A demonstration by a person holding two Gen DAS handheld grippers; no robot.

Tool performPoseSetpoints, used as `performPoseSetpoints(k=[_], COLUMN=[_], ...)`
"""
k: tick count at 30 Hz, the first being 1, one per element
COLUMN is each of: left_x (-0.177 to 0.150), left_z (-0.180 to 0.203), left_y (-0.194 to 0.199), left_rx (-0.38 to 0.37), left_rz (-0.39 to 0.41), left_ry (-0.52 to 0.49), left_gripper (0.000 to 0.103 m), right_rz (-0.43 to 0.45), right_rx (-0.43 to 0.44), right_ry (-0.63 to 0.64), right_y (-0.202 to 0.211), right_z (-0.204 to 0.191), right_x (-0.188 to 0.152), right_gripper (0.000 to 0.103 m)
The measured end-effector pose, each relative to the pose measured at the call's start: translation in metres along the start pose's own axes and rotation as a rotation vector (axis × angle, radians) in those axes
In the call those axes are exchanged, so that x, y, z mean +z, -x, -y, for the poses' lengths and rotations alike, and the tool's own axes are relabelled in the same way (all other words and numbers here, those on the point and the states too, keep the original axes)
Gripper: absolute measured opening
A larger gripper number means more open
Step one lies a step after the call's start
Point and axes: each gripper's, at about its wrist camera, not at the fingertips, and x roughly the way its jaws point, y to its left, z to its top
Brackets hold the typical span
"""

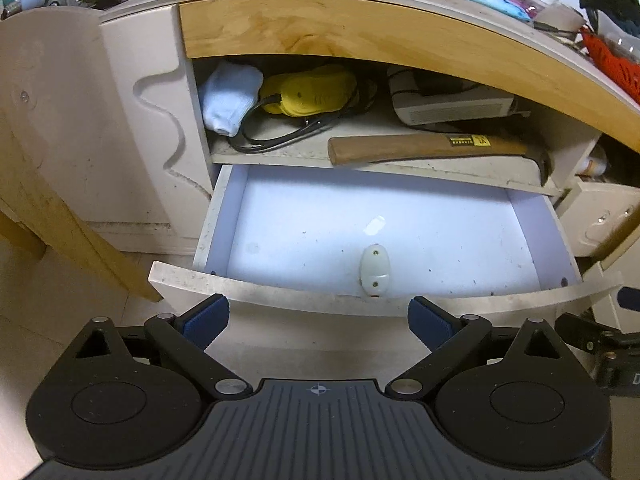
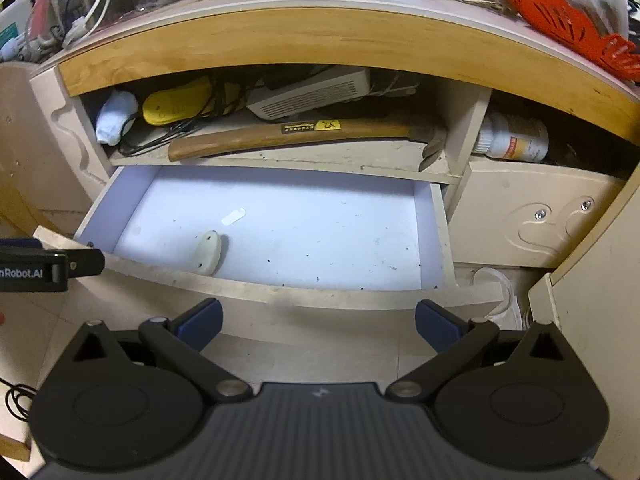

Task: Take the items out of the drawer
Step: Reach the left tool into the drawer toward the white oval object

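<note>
The drawer [image 1: 224, 216] [image 2: 434, 224] stands pulled out, its pale lilac floor bare except for a small clear scrap [image 1: 374, 225] [image 2: 233, 216]. A white oval handle mount [image 1: 374, 270] [image 2: 208, 252] sits on the inside of the drawer front. My left gripper [image 1: 318, 322] is open and empty, just in front of the drawer front. My right gripper [image 2: 318, 324] is open and empty, also just in front of the drawer front. The left gripper's body shows at the left edge of the right wrist view [image 2: 48, 266].
The open shelf above the drawer holds a wooden-handled hammer [image 1: 432, 148] [image 2: 288, 136], a white sock [image 1: 228, 98] [image 2: 114, 118], a yellow device with a black cord [image 1: 308, 90] [image 2: 176, 108] and a white box [image 1: 448, 106] [image 2: 312, 94]. A white bottle [image 2: 514, 140] lies at right. The desktop is cluttered.
</note>
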Motion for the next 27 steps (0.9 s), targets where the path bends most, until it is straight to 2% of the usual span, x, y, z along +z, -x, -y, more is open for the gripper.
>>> performPoseSetpoints(k=[18,27], left_x=[0.004,0.018], left_z=[-0.004,-0.004], left_y=[-0.005,-0.010], left_rx=[0.019,0.046], left_rz=[-0.027,-0.039], left_ry=[0.020,0.001], left_gripper=[0.099,0.099], right_rz=[-0.014,-0.022], right_rx=[-0.006,0.001], right_ry=[-0.088,-0.050], right_y=[-0.006,-0.005], right_z=[0.024,0.015], right_x=[0.014,0.010], right_gripper=[0.103,0.103])
